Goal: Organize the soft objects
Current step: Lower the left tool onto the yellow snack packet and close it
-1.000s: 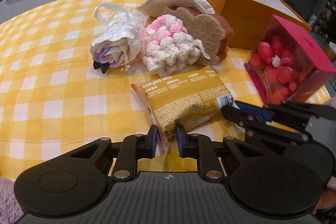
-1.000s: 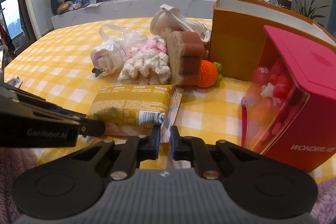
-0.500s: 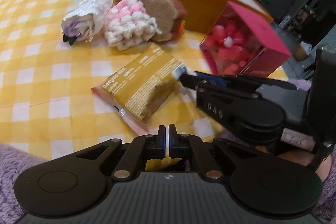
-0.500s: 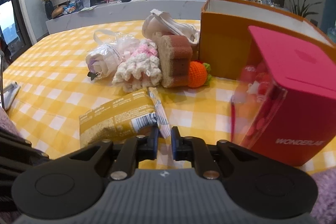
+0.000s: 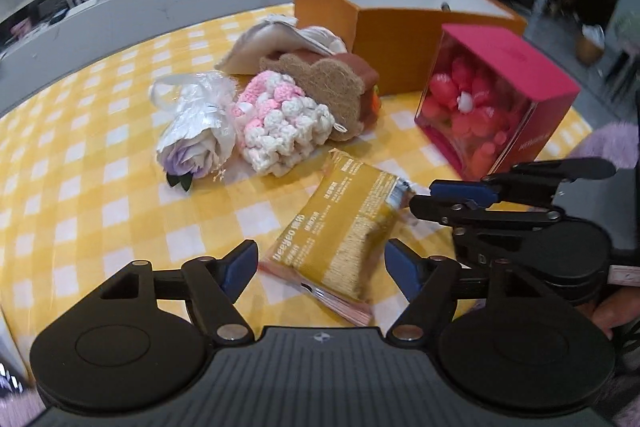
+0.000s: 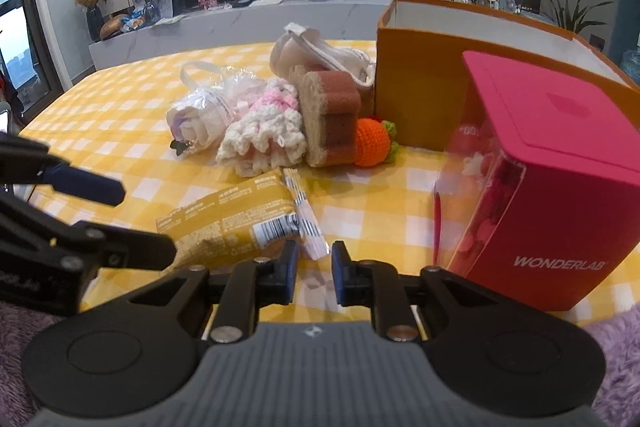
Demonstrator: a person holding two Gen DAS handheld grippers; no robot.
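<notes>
Yellow snack packet (image 5: 340,227) is seen lying flat on the checked surface (image 5: 80,187), lower centre of frame; left gripper (image 5: 320,263) fingers spread wide w/ packet's near end between them; right gripper (image 6: 313,267) fingers slightly parted at packet's crimped end, nothing pinched.

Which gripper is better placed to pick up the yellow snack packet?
Left. The left gripper is wide open with the yellow snack packet between its jaws; the right gripper only reaches the packet's sealed end.
</notes>
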